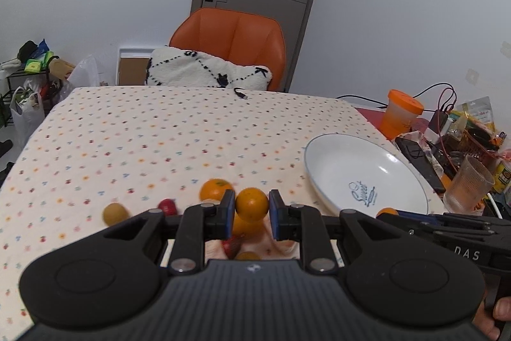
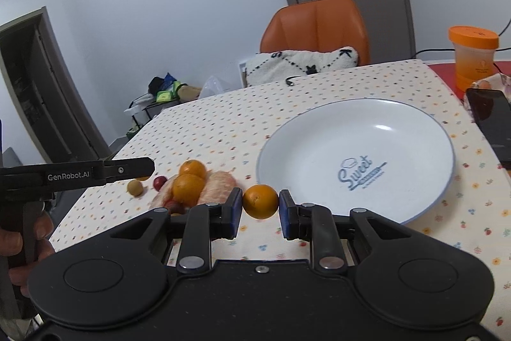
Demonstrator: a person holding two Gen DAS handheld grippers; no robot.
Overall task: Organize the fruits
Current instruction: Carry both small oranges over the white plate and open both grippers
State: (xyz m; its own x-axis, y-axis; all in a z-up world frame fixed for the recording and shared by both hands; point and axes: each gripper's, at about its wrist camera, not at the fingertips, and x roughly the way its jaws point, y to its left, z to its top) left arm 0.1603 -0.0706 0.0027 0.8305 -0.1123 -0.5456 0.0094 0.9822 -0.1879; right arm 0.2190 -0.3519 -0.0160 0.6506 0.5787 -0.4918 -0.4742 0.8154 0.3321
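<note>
Both hand-held grippers closed on fruit: right hand-held gripper (image 2: 260, 202) pinches an orange (image 2: 260, 201) beside the plate (image 2: 424, 130); left hand-held gripper (image 1: 251, 204) pinches another orange (image 1: 251, 203) over the fruit pile (image 2: 191, 186). I worry round skins may slip, rolling off the bench (image 1: 159, 133).

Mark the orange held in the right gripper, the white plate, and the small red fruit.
orange in the right gripper (image 2: 260, 201): right wrist view, middle of its peel.
white plate (image 2: 322, 130): right wrist view, bare inner surface.
small red fruit (image 2: 158, 182): right wrist view, its top.

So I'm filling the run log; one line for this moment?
left gripper: shut on orange | right gripper: shut on second orange | plate: empty
</note>
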